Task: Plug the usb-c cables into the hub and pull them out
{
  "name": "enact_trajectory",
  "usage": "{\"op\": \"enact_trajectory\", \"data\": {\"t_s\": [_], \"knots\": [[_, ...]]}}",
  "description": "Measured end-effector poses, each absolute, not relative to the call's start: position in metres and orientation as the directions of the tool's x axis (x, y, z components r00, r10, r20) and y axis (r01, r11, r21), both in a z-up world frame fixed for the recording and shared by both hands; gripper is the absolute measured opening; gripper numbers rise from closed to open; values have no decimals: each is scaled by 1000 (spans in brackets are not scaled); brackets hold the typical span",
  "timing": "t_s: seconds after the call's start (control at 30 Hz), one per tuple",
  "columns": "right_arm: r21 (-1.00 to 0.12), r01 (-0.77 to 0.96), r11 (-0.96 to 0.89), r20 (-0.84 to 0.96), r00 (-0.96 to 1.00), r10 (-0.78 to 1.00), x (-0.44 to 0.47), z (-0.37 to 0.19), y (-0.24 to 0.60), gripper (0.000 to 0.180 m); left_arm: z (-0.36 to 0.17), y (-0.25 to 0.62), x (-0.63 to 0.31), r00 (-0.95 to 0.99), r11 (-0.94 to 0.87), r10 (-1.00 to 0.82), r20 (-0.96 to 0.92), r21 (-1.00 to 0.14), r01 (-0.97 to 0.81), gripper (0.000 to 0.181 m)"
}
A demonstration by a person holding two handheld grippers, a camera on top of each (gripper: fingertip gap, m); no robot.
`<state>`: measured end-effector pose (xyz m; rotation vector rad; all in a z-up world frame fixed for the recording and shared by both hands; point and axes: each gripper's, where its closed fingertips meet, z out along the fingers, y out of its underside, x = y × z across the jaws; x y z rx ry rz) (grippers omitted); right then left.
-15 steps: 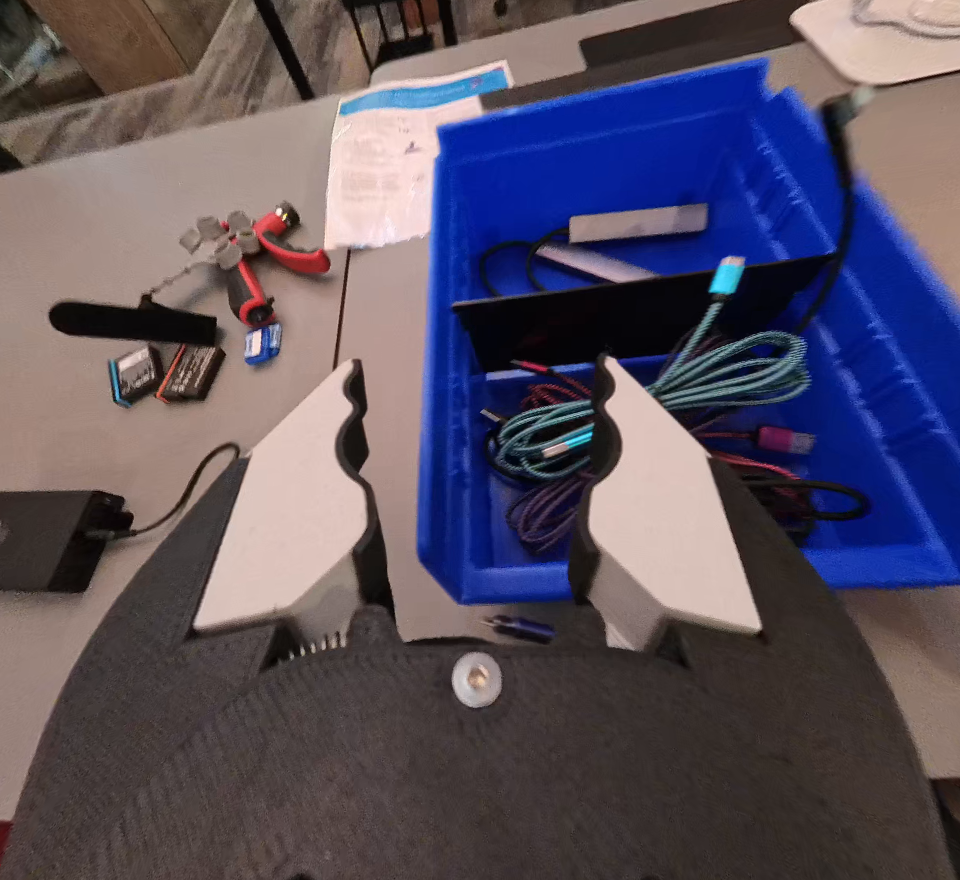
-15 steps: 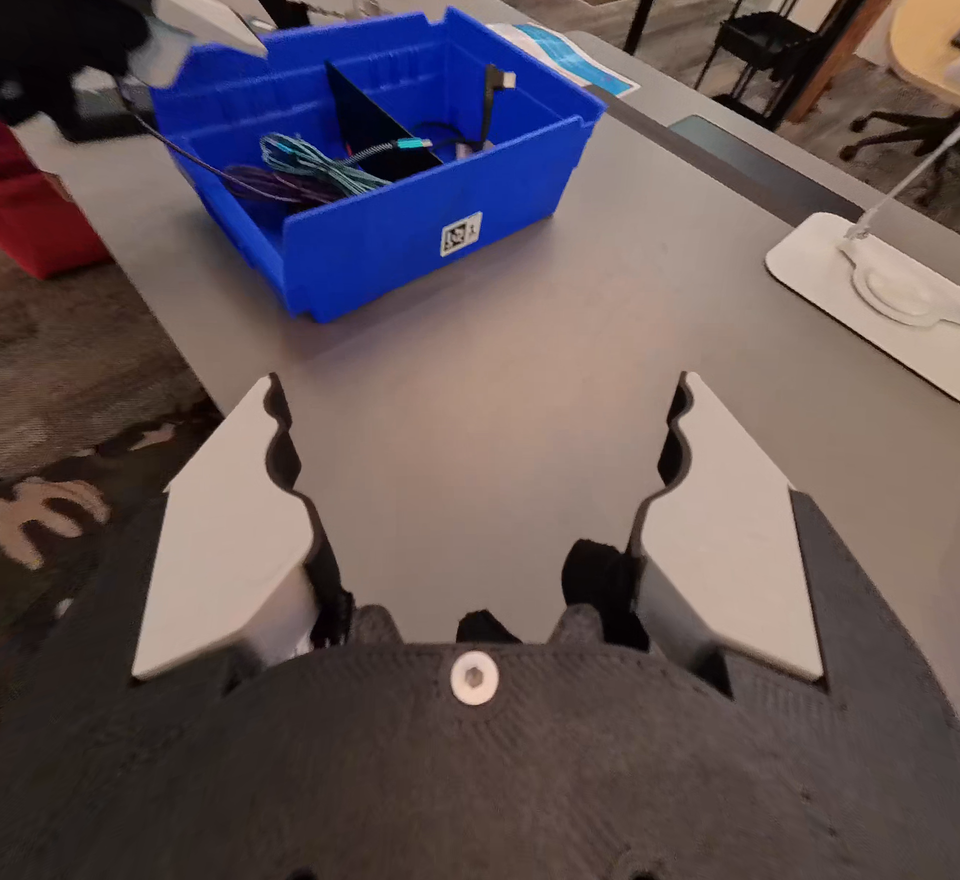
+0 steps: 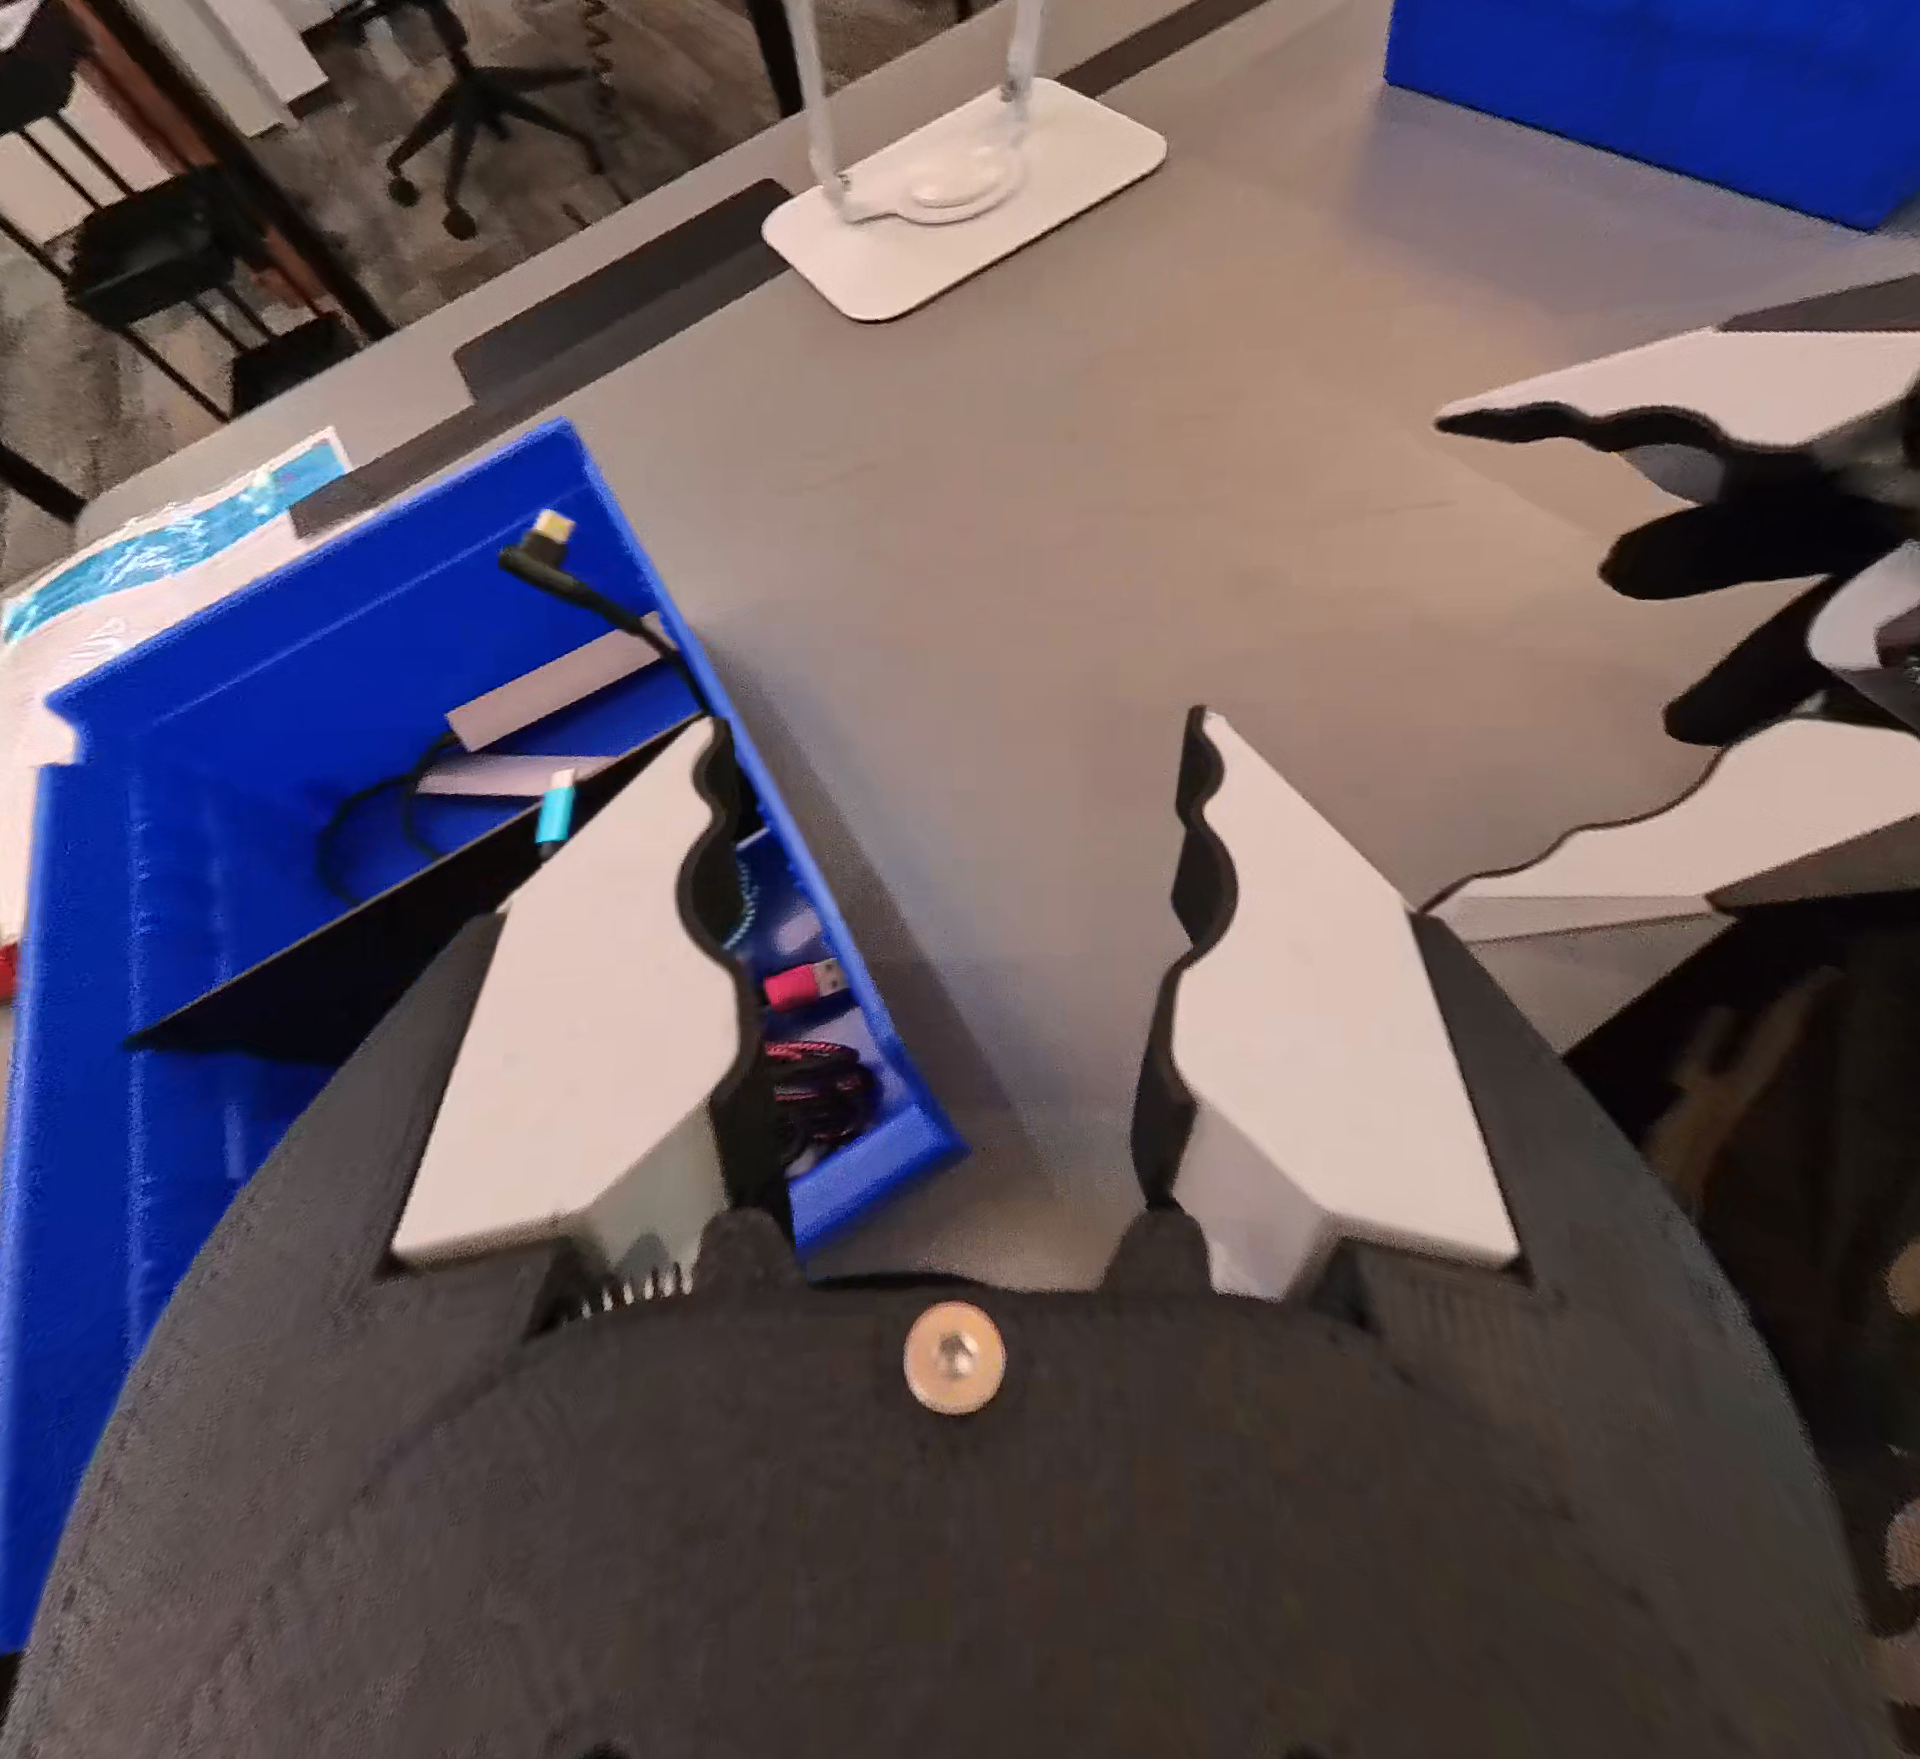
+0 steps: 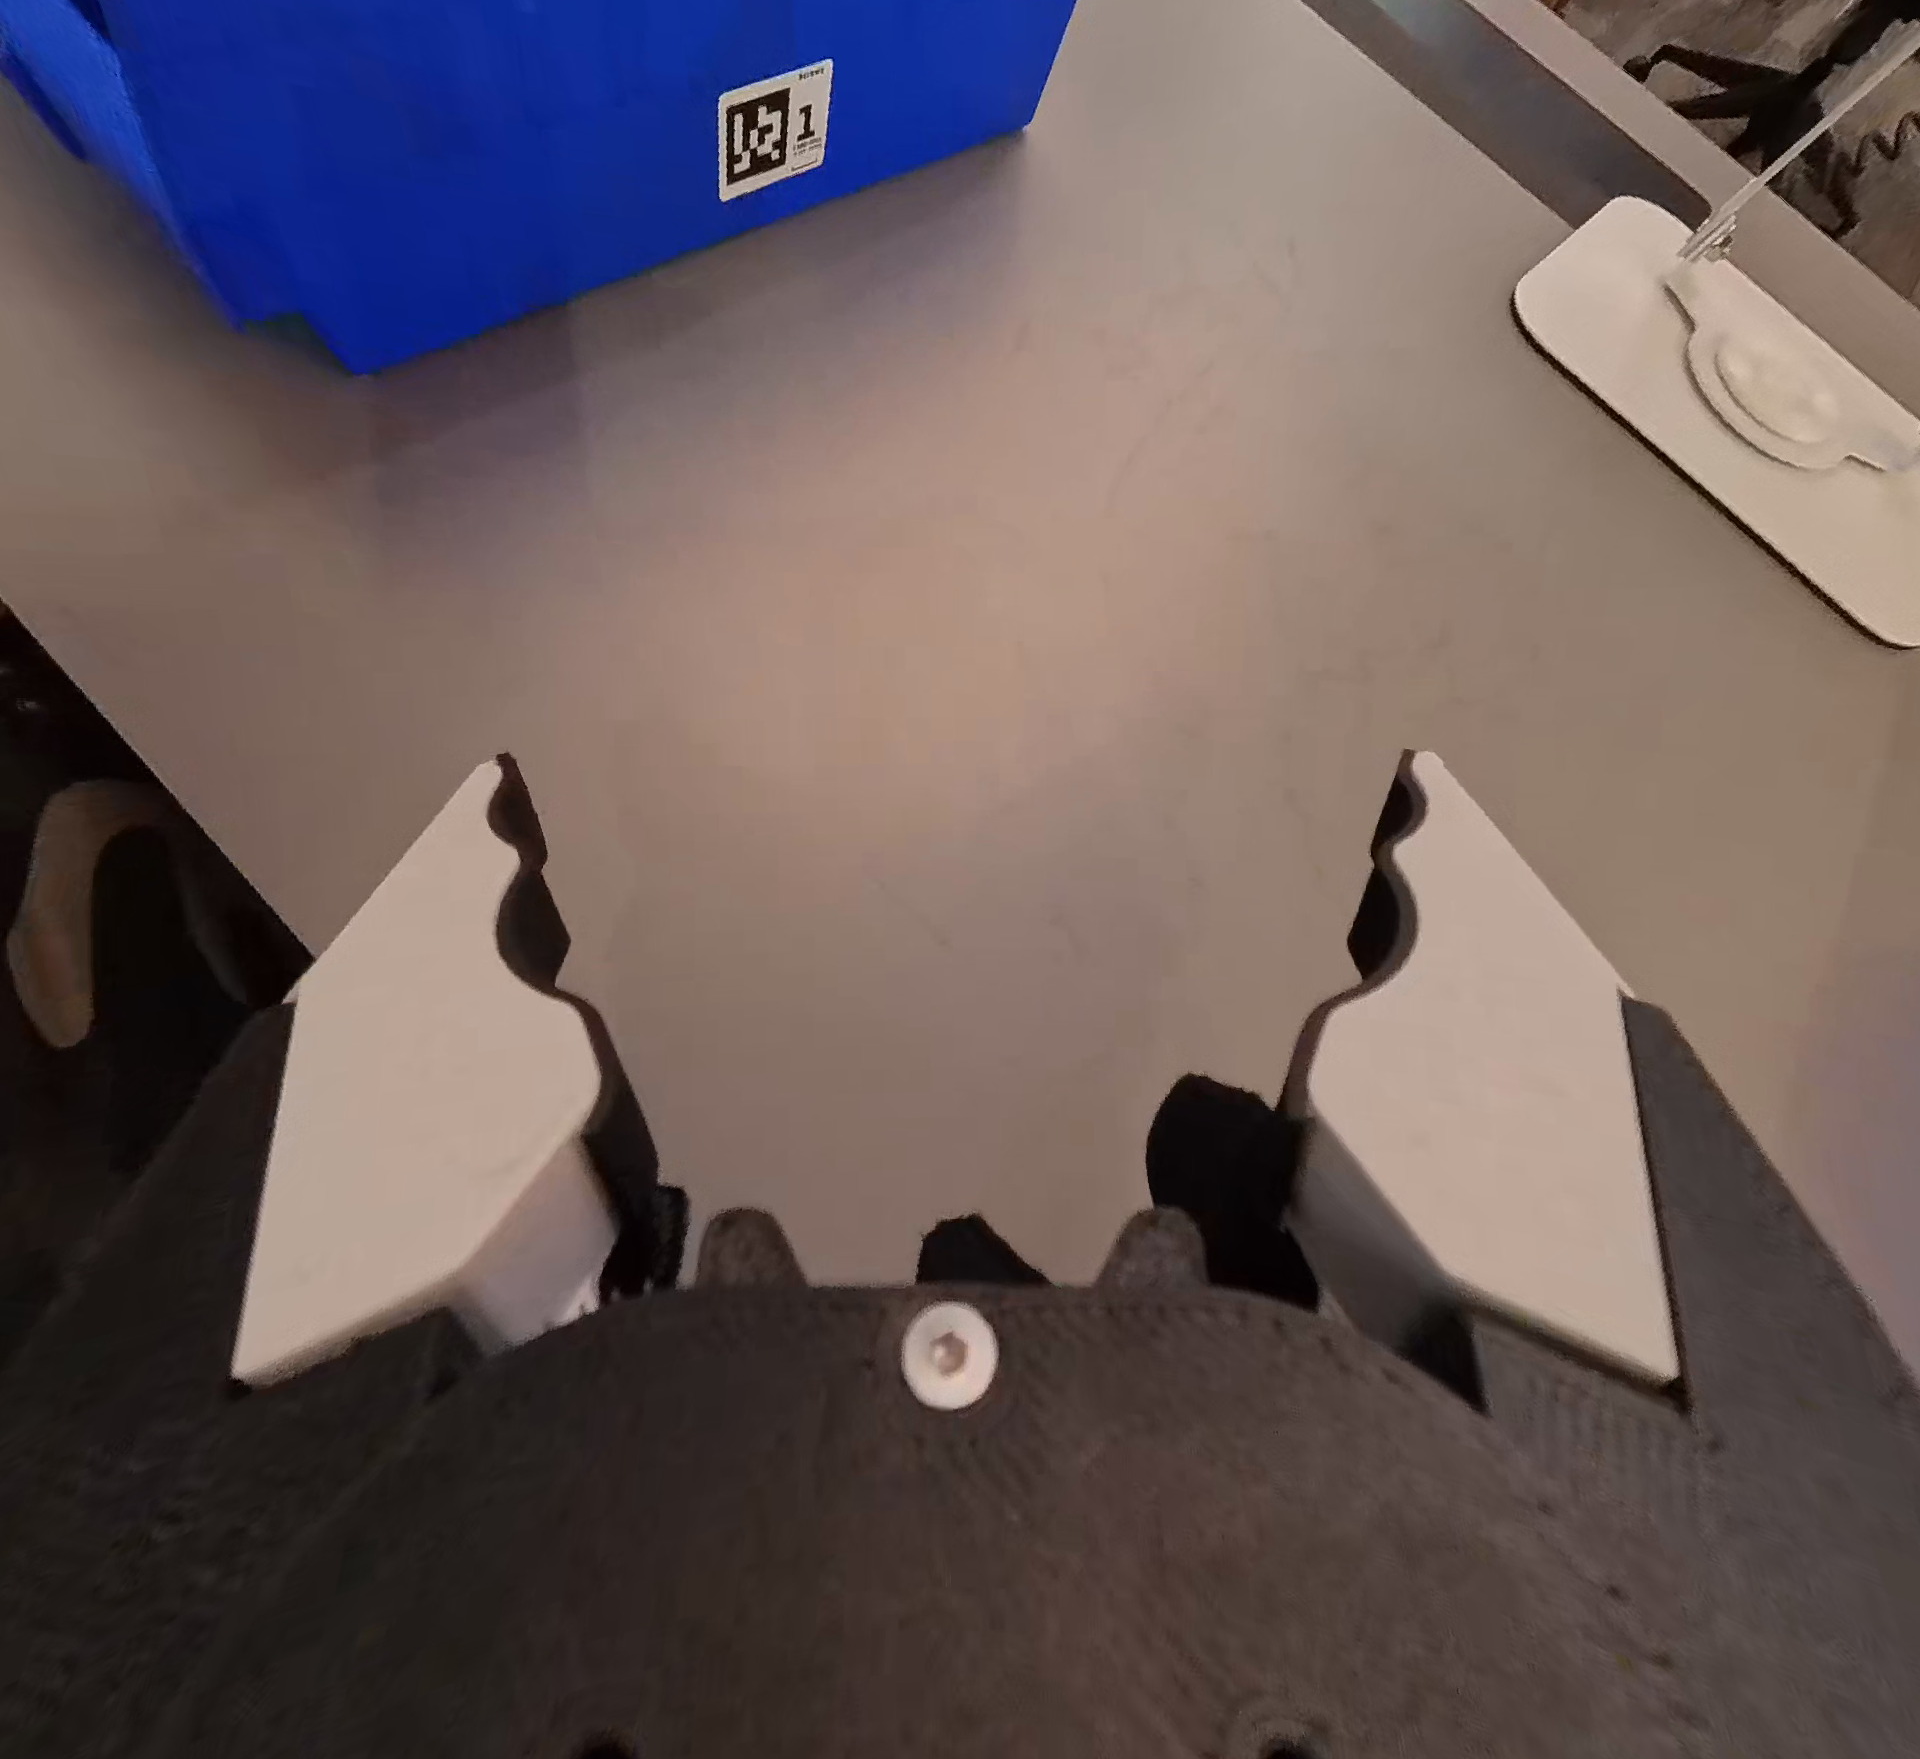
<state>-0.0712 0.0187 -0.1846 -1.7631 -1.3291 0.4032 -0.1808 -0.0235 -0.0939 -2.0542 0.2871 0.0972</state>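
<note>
**Both grippers wide and empty, hub and cables in the bin**

Left gripper [image 3: 951, 753] spread wide, nothing between the jaws, over the grey table [image 3: 1039, 587]. Right gripper [image 4: 951, 764] also wide, empty, over bare tabletop.

Left wrist view: blue bin [image 3: 208, 878] at 9 o'clock, its right wall running just under the left finger. Black divider [image 3: 343, 940] splits it. Far compartment: grey hub [image 3: 551, 701] lying flat, with a black cable [image 3: 613, 608] rising over the wall, plug up. Teal plug [image 3: 556, 810] pokes over the divider. Near compartment: pink plug [image 3: 805, 982] and red-black braided cable [image 3: 821, 1075], partly hidden by the finger. Papers [image 3: 156, 556] at 10 o'clock beyond the bin. White lamp base [image 3: 966, 203] at 12 o'clock. Second blue bin [image 3: 1662, 16] at 1 o'clock. Right gripper enters at 3 o'clock, well apart.

Right wrist view: bin wall with a tag sticker [image 4: 774, 130] at 11 o'clock; lamp base at 2 o'clock; table edge at 9 o'clock. Open table between bin and lamp base.
</note>
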Motion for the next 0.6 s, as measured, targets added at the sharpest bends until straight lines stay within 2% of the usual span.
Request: {"op": "enact_trajectory", "data": {"t_s": [0.27,0.37,0.6], "knots": [[-787,616,-28,257,369,893,-66,-181,22,151,-94,-25,-174,962,-449,-188,-199,-853,-264,79],[-783,622,-21,261,359,896,-65,-183,22,150,-89,-28,-181,957,-443,-198,-214,-851,-282,67],[-768,641,3,281,332,900,-65,-188,23,149,-80,-30,-214,958,-444,-149,-243,-850,-285,57]]}}
